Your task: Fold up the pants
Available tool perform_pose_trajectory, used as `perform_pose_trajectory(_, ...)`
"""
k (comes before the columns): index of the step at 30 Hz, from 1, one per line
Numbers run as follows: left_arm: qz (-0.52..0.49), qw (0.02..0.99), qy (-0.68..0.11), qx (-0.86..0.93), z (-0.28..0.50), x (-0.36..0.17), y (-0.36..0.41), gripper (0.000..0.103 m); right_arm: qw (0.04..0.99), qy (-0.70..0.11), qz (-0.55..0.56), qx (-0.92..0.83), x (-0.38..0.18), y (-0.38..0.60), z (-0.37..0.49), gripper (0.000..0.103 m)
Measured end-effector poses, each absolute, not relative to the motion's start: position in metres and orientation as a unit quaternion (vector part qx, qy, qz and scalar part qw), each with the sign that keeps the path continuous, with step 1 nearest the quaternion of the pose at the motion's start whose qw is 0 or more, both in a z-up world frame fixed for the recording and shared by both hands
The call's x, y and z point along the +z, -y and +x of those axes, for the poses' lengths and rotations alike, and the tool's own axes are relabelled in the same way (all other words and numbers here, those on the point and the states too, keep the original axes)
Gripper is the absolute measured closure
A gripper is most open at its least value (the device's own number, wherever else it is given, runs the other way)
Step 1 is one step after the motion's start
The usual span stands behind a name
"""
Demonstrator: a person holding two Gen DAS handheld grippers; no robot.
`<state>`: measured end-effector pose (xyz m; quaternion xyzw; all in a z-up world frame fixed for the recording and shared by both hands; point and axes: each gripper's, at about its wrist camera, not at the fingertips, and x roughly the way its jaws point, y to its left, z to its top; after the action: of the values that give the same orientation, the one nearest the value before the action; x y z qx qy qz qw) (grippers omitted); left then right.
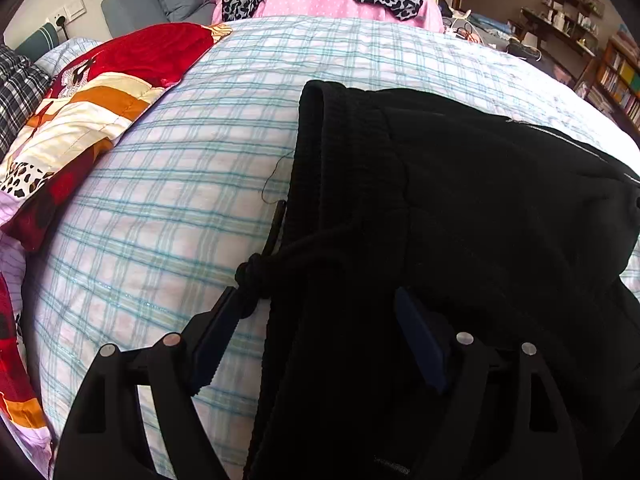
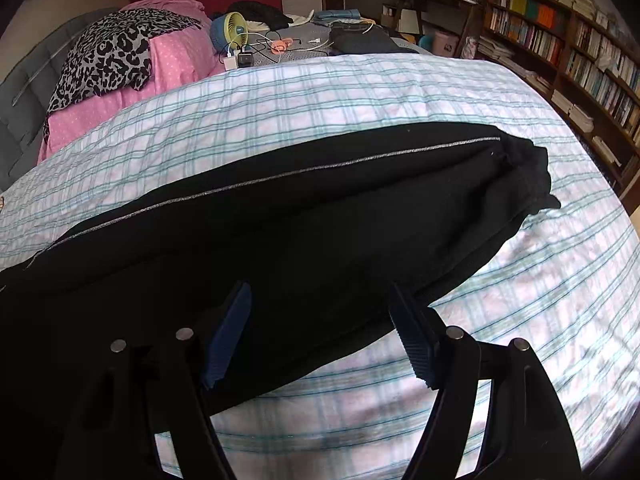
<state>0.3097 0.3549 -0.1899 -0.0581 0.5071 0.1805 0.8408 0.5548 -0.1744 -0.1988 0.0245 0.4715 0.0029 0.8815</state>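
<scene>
Left wrist view: the left claw hangs low, released, its jaws astride the waistband of the black pants lying on the plaid bed.

Right wrist view: the right claw, released, straddles the pants' leg edge.

Soft even daylight, strong fisheye bending, dark vignetted corners.

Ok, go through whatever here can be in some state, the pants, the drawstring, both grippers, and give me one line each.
Black pants: lying on the plaid bedspread, legs folded together lengthwise.
Waistband: flat, unfolded, facing the left gripper.
Drawstring: knotted, hanging off the waistband edge.
Left gripper: open, straddling the waistband edge.
Right gripper: open, over the pant leg edge.
Leg cuffs: bunched, slightly uneven.
</scene>
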Motion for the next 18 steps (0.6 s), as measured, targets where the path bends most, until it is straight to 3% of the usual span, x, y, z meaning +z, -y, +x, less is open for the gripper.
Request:
perform_pose_trajectory(4, -0.007, 0.834, -0.519, 0.186, 0.302, -0.196, -0.346, 0.024, 0.877, -0.480, 0.004, -0.022, -0.215, 0.170, 0.556, 0.031)
perform_pose_trajectory(9, -0.048, 0.847, -0.502, 0.169, 0.288, -0.181, -0.349, 0.025, 0.884, -0.466, 0.038, -0.004, -0.183, 0.165, 0.530, 0.031)
perform_pose_trajectory(18, -0.031, 0.878, -0.463, 0.118, 0.265, -0.146, -0.306, 0.024, 0.899, -0.427, 0.007, 0.095, -0.137, 0.110, 0.400, 0.029)
